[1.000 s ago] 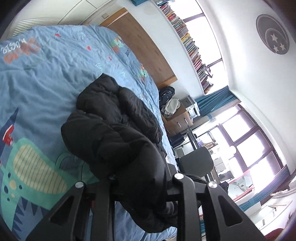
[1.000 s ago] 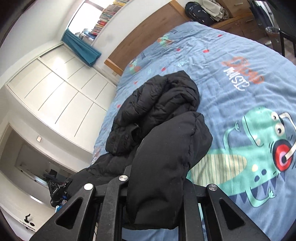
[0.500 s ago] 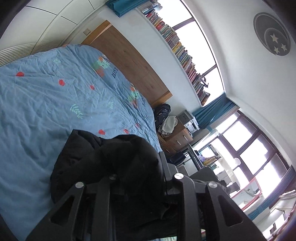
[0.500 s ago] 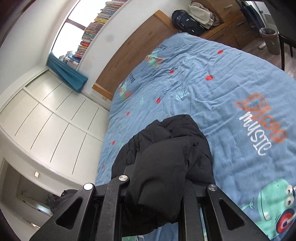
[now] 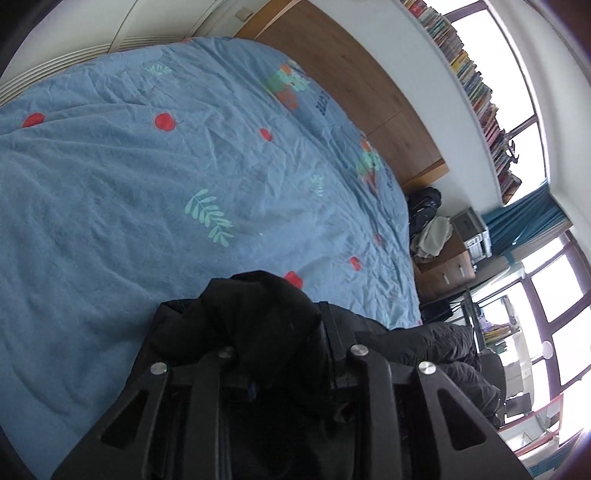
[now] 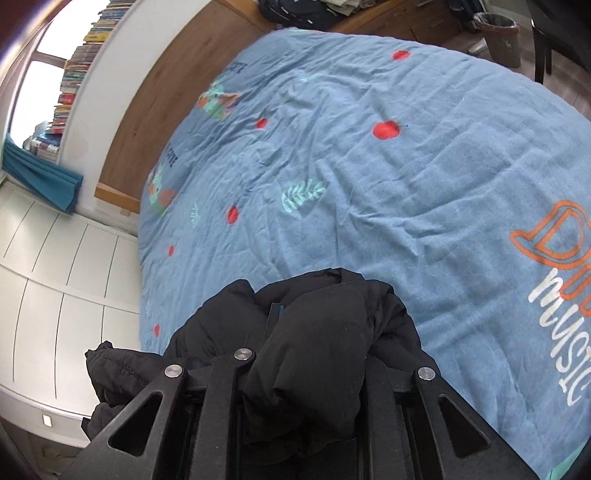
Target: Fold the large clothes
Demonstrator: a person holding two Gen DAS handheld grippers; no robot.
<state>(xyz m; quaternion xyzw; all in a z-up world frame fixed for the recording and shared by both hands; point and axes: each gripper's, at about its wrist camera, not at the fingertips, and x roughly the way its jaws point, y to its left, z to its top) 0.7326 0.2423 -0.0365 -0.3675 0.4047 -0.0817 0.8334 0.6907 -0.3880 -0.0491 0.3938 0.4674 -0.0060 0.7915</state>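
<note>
The black puffer jacket (image 5: 258, 306) is bunched up between the fingers of my left gripper (image 5: 280, 332), which is shut on it. More of the jacket trails off to the right over the edge of the bed. In the right wrist view another fold of the jacket (image 6: 325, 332) bulges between the fingers of my right gripper (image 6: 317, 354), also shut on it. A further part of it hangs to the left. Both grippers hold it low over the blue printed bed cover (image 5: 147, 184) (image 6: 406, 166). The fingertips are hidden by the fabric.
A wooden headboard (image 5: 351, 74) (image 6: 166, 92) closes the far end of the bed. Beside the bed stands a dresser (image 5: 443, 266) with a backpack and clothes on it. White wardrobe doors (image 6: 55, 277) line the other side. A bin (image 6: 498, 33) and a dark chair stand beyond the bed.
Both grippers have swept across the bed toward the headboard, carrying the jacket along. The jacket pile that lay ahead and the dinosaur print have dropped out of view.
</note>
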